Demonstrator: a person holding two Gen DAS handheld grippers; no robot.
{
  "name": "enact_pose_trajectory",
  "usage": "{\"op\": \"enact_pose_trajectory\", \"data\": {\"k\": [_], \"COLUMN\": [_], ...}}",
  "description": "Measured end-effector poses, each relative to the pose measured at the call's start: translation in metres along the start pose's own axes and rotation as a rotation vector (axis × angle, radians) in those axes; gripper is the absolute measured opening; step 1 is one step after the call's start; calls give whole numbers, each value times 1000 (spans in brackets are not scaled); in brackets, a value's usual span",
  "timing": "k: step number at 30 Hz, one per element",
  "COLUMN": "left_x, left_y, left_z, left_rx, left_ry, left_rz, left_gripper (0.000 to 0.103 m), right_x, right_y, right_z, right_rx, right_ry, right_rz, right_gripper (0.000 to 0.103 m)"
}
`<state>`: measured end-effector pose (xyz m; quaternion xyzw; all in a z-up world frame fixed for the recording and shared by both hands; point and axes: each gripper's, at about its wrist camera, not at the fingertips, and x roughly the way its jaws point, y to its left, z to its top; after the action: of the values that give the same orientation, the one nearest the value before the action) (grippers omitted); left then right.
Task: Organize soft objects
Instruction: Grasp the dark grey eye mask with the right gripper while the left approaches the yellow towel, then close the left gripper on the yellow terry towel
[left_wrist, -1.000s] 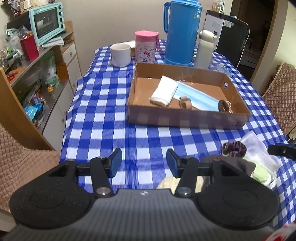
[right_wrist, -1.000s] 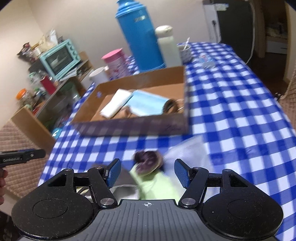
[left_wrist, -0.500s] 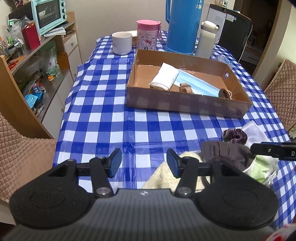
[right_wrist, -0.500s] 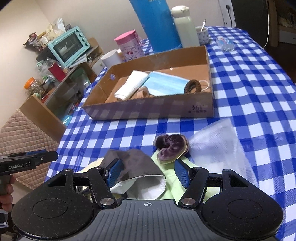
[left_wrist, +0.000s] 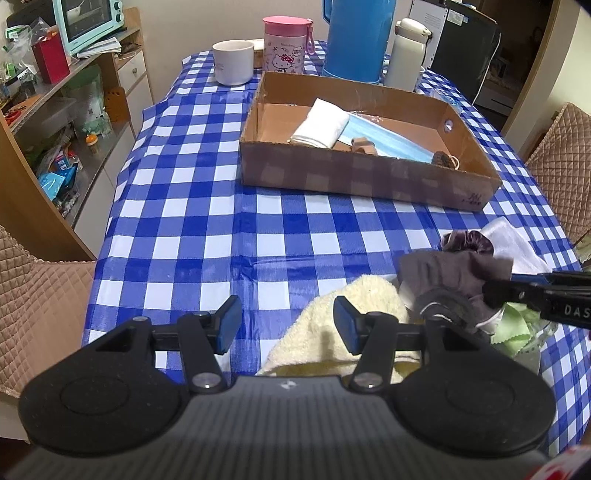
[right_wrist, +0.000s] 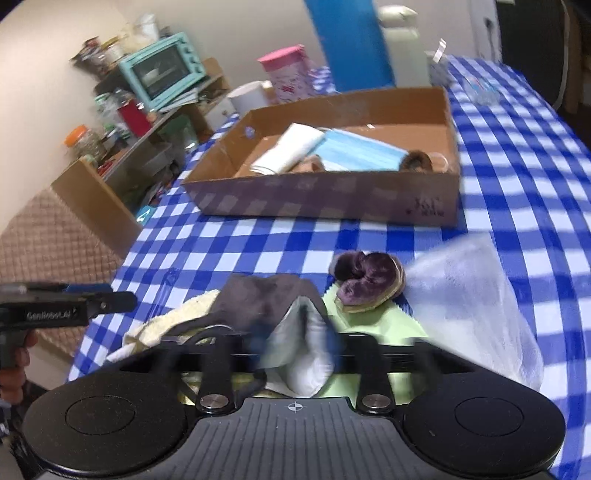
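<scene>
Two grippers you have over the table: your right gripper has just been closing and its fingers now pinch the grey cloth between them; your left gripper stands open and empty, the cream towel at its 2 o'clock

Glossy checked tablecloth, matt cardboard box, fluffy cream towel.
</scene>
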<state>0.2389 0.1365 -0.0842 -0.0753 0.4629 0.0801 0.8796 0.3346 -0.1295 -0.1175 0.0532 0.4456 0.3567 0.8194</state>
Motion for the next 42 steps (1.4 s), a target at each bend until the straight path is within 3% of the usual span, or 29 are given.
{"op": "enact_pose_trajectory", "data": {"k": [2, 12, 20, 27, 29, 33, 39, 42], "left_x": [0, -8, -4, 23, 30, 29, 0, -25], "left_y": [-1, -10, -36, -60, -65, -65, -46, -31], "left_z": [-1, -6, -12, -17, -21, -25, -22, -18], "left_rx": [2, 27, 95, 138, 157, 173, 158, 144], "left_ry": [2, -7, 7, 57, 60, 52, -17, -74], "left_rz": [-1, -32, -102, -119, -112, -127, -103, -52], "left_gripper": [52, 52, 64, 64, 58, 17, 12, 11], "right_x": [-6, -66, -108, -141, -150, -167, -180, -183], "right_y": [3, 15, -4, -30, -37, -50, -59, -60], "right_z": [-1, 9, 9, -6, -10, -19, -27, -23], "right_rx": [-40, -104, -49, 23, 45, 82, 116, 116], "right_ry": [-25, -246, -323, -350, -358, -370, -385, -399], "right_rz": [10, 29, -80, -171, -197, -230, -241, -234], "right_gripper": [8, 7, 7, 7, 7, 7, 7, 7]}}
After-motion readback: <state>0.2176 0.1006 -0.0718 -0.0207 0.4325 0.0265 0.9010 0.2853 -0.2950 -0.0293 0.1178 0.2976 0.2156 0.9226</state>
